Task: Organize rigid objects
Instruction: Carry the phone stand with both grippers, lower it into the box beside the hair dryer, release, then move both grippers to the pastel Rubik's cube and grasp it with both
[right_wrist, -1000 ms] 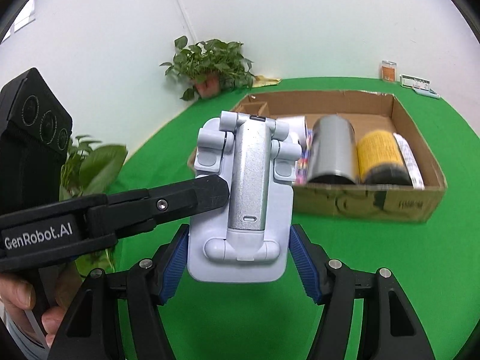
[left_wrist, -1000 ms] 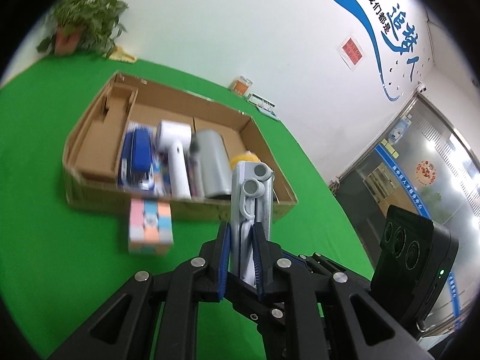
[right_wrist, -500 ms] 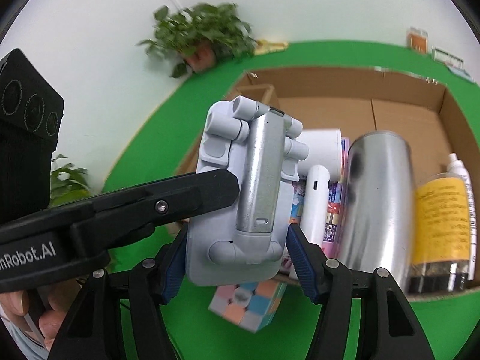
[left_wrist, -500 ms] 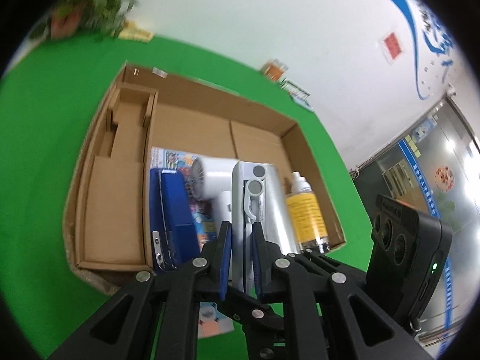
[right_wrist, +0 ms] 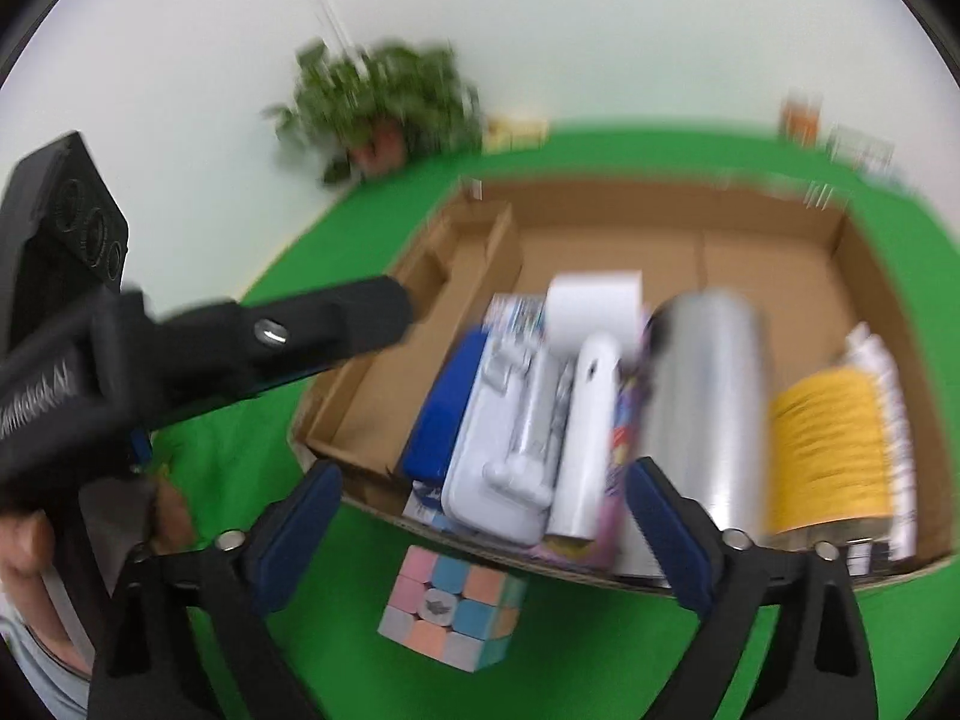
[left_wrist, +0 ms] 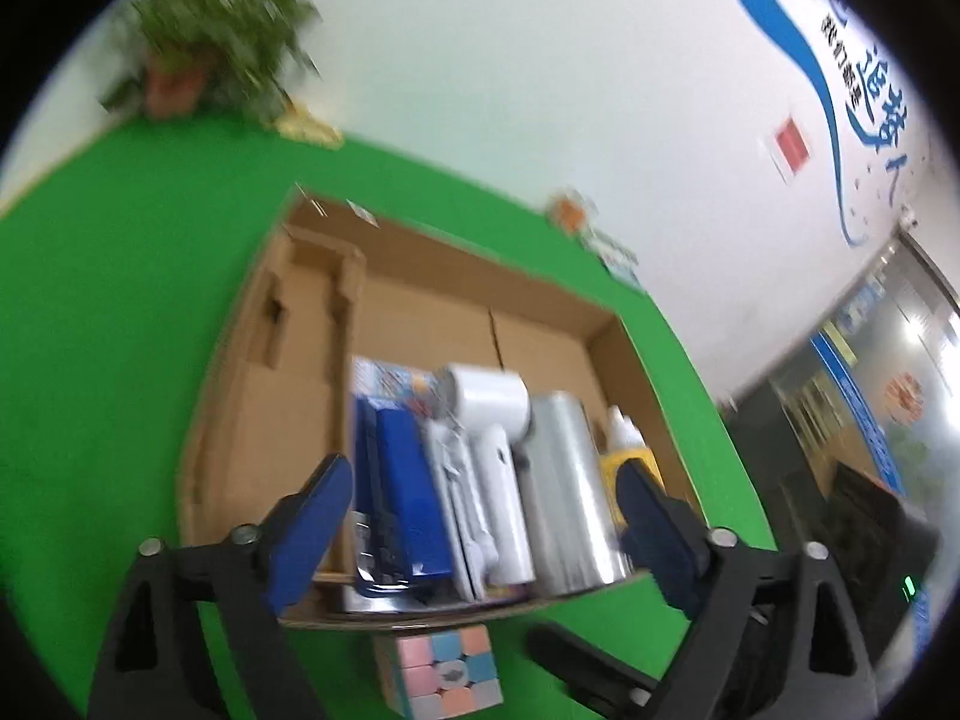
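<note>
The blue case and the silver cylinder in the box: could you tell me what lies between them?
The grey folding stand and white handheld device, in both views.

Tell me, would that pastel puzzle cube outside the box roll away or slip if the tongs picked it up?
Probably not roll: the puzzle cube rests on a flat face on the green table, in front of the cardboard box. It looks rigid, so it shouldn't flex. Its smooth plastic faces might slip a little, and the layers could twist if squeezed off-centre.
</note>
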`<action>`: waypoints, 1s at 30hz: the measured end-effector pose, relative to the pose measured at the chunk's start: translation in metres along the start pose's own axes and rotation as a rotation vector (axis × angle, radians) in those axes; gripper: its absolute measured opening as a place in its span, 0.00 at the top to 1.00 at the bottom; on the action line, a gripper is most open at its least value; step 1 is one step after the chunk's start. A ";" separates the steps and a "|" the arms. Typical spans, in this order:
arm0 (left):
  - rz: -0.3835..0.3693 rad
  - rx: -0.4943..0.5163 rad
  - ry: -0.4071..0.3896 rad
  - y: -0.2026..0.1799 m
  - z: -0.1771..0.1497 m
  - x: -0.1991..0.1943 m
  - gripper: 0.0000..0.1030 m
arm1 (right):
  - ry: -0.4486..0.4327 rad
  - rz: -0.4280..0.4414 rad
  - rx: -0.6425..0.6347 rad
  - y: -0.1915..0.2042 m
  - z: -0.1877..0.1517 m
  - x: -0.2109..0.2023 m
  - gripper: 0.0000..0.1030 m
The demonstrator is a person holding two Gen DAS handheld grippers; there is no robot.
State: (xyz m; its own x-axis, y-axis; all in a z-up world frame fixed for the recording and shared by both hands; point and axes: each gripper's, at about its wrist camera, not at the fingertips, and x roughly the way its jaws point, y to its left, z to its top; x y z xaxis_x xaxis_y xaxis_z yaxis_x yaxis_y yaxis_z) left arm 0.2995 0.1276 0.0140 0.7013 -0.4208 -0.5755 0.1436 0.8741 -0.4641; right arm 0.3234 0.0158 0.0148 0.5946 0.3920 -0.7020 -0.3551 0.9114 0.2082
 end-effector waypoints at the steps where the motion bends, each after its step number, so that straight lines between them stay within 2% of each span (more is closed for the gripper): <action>1: 0.009 0.010 -0.026 0.000 -0.003 -0.008 0.13 | -0.039 -0.017 -0.027 0.004 -0.007 -0.010 0.01; 3: 0.026 0.022 -0.043 0.002 -0.012 -0.020 0.13 | -0.080 -0.043 -0.080 0.011 -0.021 -0.020 0.01; 6: 0.050 0.000 -0.037 0.013 -0.031 -0.026 0.13 | -0.085 -0.039 -0.108 0.016 -0.052 -0.024 0.01; 10: 0.072 -0.028 -0.015 0.027 -0.063 -0.023 0.13 | -0.004 0.009 -0.097 0.012 -0.096 -0.011 0.01; 12: 0.051 -0.052 0.033 0.035 -0.080 -0.016 0.13 | 0.035 0.028 -0.085 0.011 -0.112 0.001 0.01; 16: -0.048 -0.103 0.113 0.048 -0.095 0.003 0.13 | 0.118 0.068 -0.024 0.003 -0.124 0.027 0.03; 20: -0.043 -0.137 0.196 0.055 -0.102 0.030 0.15 | 0.127 0.107 -0.032 0.007 -0.121 0.043 0.04; 22: -0.065 -0.156 0.233 0.055 -0.103 0.041 0.19 | 0.122 0.082 -0.052 0.011 -0.121 0.049 0.09; 24: -0.074 -0.142 0.274 0.052 -0.104 0.050 0.29 | 0.128 0.103 -0.045 0.010 -0.122 0.053 0.14; 26: -0.095 -0.136 0.305 0.049 -0.106 0.057 0.32 | 0.126 0.130 -0.038 0.007 -0.122 0.054 0.18; 28: -0.117 -0.146 0.316 0.046 -0.108 0.058 0.35 | 0.123 0.154 -0.042 0.003 -0.122 0.053 0.28; 30: -0.124 -0.141 0.325 0.042 -0.111 0.057 0.37 | 0.139 0.142 -0.039 -0.002 -0.123 0.054 0.36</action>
State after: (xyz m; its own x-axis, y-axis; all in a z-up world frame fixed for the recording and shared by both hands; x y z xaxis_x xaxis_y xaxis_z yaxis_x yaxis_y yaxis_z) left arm 0.2679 0.1129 -0.1130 0.4227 -0.5965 -0.6823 0.1006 0.7791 -0.6188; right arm 0.2674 0.0192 -0.1071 0.4321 0.4928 -0.7553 -0.4577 0.8414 0.2872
